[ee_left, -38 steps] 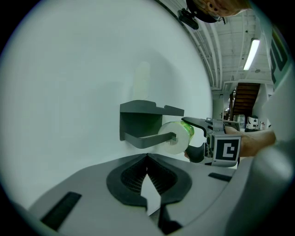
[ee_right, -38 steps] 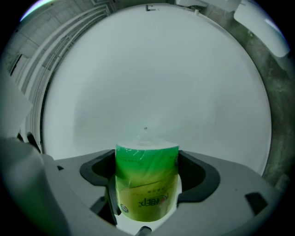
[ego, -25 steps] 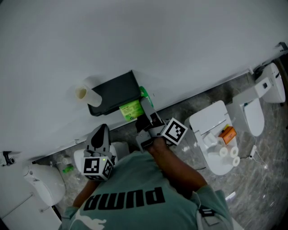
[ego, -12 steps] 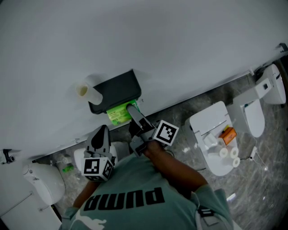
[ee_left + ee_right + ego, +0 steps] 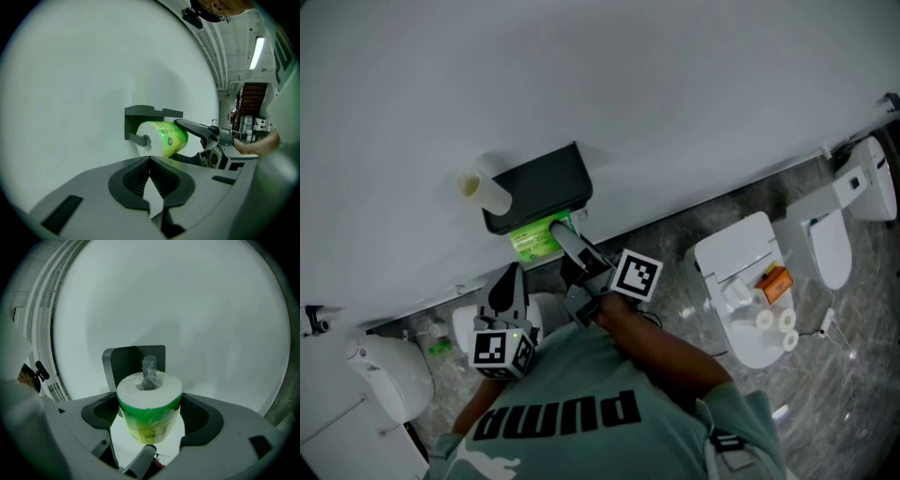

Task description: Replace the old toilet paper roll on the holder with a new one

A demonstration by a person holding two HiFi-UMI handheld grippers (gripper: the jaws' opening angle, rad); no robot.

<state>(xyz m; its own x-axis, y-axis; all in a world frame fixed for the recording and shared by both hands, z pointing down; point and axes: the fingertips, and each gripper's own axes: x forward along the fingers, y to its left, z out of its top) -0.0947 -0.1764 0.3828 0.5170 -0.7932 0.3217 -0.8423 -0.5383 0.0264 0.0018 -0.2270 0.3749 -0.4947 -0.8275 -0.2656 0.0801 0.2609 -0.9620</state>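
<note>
At the holder (image 5: 133,359), threading the new roll (image 5: 149,394) onto its spindle (image 5: 150,365), right gripper (image 5: 149,414) clamped around it for alignment; holding left gripper (image 5: 150,187) closed, empty, aside.

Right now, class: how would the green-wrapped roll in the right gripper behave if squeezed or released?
The green-wrapped roll looks soft and light, so hard squeezing would probably dent it. Its glossy film may slip against the fingers. Released, it would likely hang there: the spindle passes through its core.

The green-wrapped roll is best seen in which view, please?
Left gripper view: the roll shows side-on, at the holder's bar. Right gripper view shows its end between the jaws; head view, a green sliver.
</note>
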